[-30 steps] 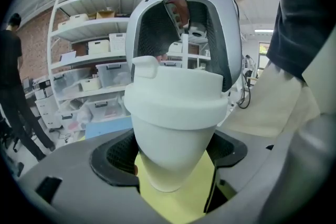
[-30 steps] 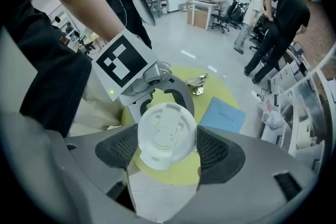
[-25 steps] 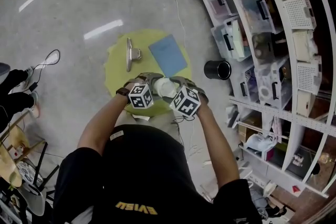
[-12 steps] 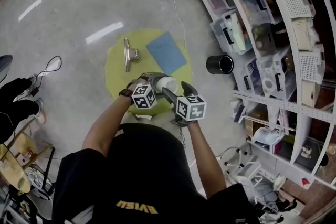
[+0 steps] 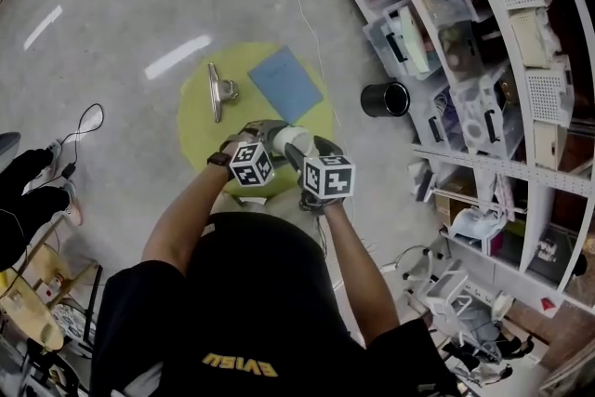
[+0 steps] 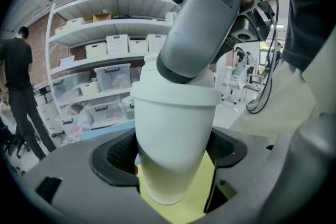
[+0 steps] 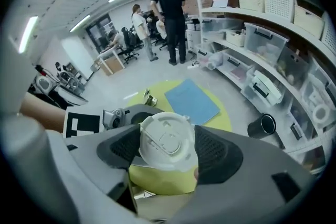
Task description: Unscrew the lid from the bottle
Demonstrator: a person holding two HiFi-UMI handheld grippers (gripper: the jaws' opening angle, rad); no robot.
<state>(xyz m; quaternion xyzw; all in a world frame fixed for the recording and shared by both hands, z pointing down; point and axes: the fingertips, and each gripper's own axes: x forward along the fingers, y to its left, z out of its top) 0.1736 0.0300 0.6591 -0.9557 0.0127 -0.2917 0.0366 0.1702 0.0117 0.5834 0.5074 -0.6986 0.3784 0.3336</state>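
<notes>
Yellow table [image 5: 195, 144] below us, and we're holding the bottle [image 6: 176, 123] over it. The left gripper [image 6: 170, 155] is pinching its body and the right gripper [image 7: 169, 149] has just been closing its jaws onto the lid [image 7: 165, 136]. If that left pinch is slipping, the whole bottle's turning and the lid's going nowhere

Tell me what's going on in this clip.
A person stands over a round yellow surface, working with two handheld grippers. The left gripper is clamped on the body of a white cup-shaped bottle, holding it above that surface. The right gripper sits over the top of the bottle. Its jaws have just been closing around the round white lid and now press on it. The lid is not yet off the bottle.
</notes>
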